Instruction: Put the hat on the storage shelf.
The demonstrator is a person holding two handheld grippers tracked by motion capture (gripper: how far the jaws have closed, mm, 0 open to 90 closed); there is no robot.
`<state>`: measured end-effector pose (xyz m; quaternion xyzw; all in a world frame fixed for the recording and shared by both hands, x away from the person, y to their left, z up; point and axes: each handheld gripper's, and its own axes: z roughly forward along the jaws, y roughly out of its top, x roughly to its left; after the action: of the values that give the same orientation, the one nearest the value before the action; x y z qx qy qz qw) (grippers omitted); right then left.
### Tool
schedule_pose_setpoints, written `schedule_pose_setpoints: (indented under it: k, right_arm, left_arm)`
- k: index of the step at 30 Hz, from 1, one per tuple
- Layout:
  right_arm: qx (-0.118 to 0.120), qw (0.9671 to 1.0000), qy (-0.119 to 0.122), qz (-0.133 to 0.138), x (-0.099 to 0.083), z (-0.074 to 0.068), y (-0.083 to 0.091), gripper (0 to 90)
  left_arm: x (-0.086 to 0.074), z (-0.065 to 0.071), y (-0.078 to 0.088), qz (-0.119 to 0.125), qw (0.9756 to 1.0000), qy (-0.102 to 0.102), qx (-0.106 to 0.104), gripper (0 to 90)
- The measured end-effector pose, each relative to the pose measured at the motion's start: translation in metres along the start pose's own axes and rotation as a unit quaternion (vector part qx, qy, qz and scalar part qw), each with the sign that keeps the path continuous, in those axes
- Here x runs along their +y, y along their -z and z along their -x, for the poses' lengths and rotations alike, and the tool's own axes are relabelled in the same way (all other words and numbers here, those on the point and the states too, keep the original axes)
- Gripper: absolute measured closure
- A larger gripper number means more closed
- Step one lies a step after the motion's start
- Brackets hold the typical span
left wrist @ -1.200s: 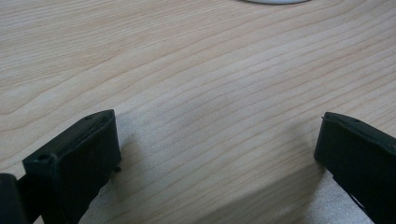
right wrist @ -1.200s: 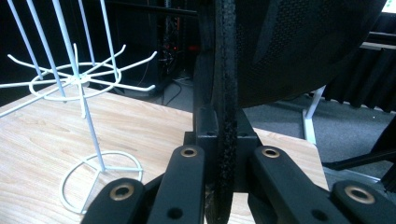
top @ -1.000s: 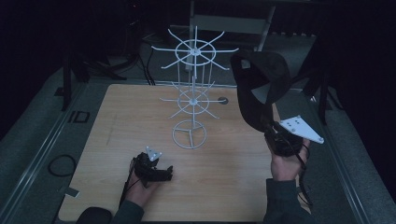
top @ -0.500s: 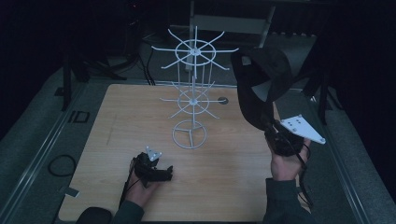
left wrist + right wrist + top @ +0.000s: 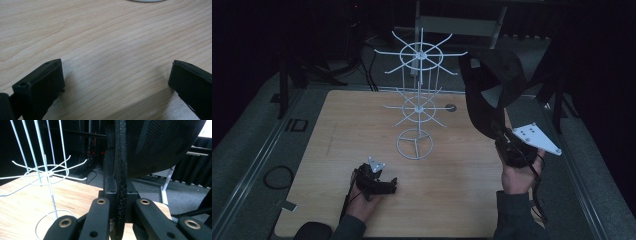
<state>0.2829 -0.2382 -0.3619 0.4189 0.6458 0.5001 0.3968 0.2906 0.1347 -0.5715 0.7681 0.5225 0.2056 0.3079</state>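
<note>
Looking down in the high view: white wire rack stands upright near the table centre, w/ two tiers of radiating arms and a ring base. Right gripper sits to the right of the rack, well apart from it, near the table's right edge, held up by the person's right hand. A black cap rises from that gripper's front end, strap part down at the jaws and crown up top, level w/ the rack's upper tier and just right of its arm tips. Jaws are pressed together on the cap's strap. Grey plate sits on top of the gripper body. Left gripper lies low on the table, nearer the person than the rack's base and a bit left of it, held by the left hand; apart from rack and cap.

Left gripper view: both black jaws stand wide apart, nothing btwn them, just bare wood grain of the table. A sliver of the rack's white base ring shows at the top edge, ahead of the jaws.

Right gripper view: jaws clamped tight on a rough black strap edge of the cap, running straight up from btwn the fingers; the mesh crown bulges at upper right. Wire rack stands to the left of the cap, not touching it.
</note>
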Motion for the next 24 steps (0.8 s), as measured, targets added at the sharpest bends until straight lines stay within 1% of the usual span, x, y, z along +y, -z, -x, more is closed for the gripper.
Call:
schedule_pose_setpoints:
  k: [16, 24]
  right_arm:
    - [-0.001, 1.0, -0.003, 0.009, 0.0016, -0.0019, 0.0039, 86.6]
    - [0.0, 0.9998, -0.004, 0.019, 0.004, -0.0049, 0.0065, 86.5]
  left_arm:
    - [0.0, 0.0, 0.0, 0.0, 1.0, 0.0, 0.0, 0.1]
    - [0.0, 0.0, 0.0, 0.0, 1.0, 0.0, 0.0, 0.2]
